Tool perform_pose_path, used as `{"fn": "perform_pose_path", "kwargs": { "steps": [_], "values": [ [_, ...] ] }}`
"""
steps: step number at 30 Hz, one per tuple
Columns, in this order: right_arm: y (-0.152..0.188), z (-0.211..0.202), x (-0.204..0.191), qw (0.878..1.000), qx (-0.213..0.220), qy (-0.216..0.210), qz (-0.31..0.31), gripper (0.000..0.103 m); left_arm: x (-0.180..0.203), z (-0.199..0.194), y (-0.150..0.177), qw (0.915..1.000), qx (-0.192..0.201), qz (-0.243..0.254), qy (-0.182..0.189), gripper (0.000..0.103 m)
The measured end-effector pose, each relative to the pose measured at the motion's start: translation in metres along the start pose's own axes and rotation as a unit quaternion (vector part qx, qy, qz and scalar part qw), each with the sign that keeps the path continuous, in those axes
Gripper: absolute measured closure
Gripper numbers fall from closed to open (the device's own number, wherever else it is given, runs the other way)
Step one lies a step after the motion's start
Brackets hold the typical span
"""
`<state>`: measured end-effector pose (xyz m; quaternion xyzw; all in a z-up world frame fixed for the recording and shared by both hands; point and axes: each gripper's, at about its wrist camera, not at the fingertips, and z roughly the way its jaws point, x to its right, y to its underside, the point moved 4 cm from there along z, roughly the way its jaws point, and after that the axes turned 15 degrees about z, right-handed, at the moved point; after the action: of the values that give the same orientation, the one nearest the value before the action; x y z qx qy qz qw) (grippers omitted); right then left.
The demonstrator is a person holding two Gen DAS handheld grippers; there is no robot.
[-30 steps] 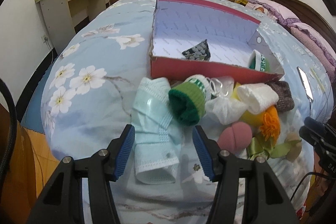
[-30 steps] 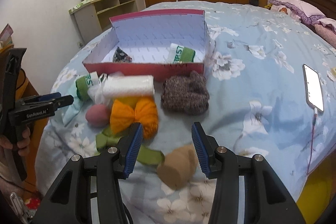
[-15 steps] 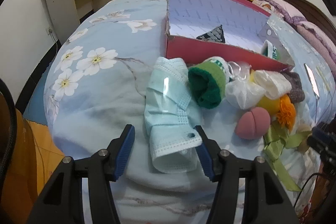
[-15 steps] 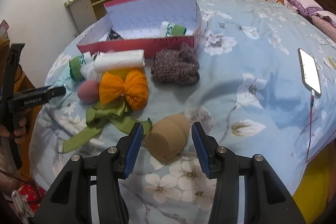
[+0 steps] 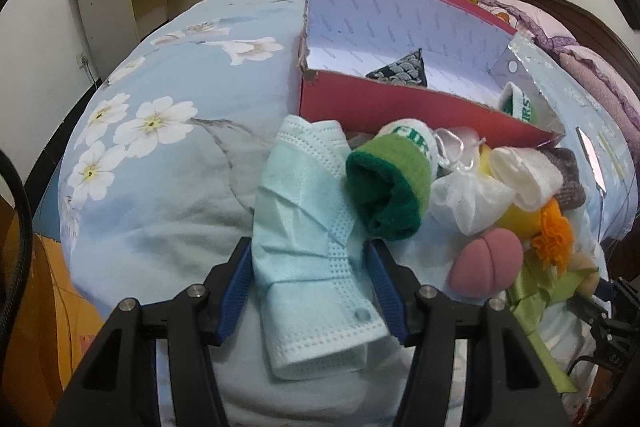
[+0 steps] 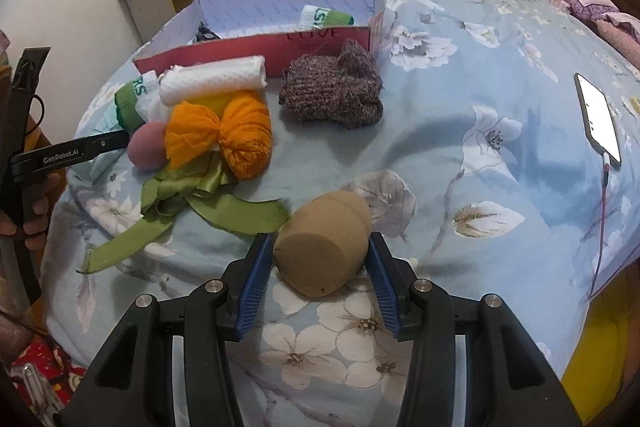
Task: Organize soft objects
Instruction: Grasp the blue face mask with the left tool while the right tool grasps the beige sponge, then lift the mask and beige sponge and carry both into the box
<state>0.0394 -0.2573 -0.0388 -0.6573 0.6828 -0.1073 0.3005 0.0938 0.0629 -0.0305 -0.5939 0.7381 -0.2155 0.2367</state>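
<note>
A folded pale green face mask [image 5: 308, 227] lies on the flowered bedspread. My left gripper [image 5: 307, 245] is open and straddles the mask, a blue pad close on each side. A tan egg-shaped sponge [image 6: 320, 251] lies on the bed between the pads of my right gripper [image 6: 318, 239], which is open with a thin gap on each side. Behind them stands the red box [image 5: 400, 107] [image 6: 320, 41] with a dark patterned pouch [image 5: 404, 71] and a green-and-white wristband [image 5: 520, 103] inside.
Heaped before the box are a green wristband [image 5: 384, 187], a white mesh bag [image 5: 468, 199], a rolled white towel [image 6: 212, 79], an orange cloth bow [image 6: 224, 135], a pink sponge [image 6: 148, 145], a green ribbon [image 6: 208, 203] and a knitted brown piece [image 6: 332, 91]. A lit phone [image 6: 598, 119] lies at the right.
Both grippers have sunk toward the bed. The mask now sits between the left pads and the tan sponge between the right pads. Neither opening has changed.
</note>
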Motion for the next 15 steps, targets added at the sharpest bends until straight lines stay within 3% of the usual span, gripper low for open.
{"fn": "perform_pose_path", "kwargs": {
  "steps": [10,15],
  "values": [
    [0.0011,0.0021,0.0015,1.000,0.011,0.001,0.000,0.057,0.0010,0.0044,0.0024,1.0000,0.002,-0.002,-0.005,0.043],
    [0.0011,-0.0021,0.0015,1.000,0.021,0.002,0.000,0.061,0.0016,-0.0001,0.0051,1.0000,0.006,0.003,-0.005,0.062]
  ]
}}
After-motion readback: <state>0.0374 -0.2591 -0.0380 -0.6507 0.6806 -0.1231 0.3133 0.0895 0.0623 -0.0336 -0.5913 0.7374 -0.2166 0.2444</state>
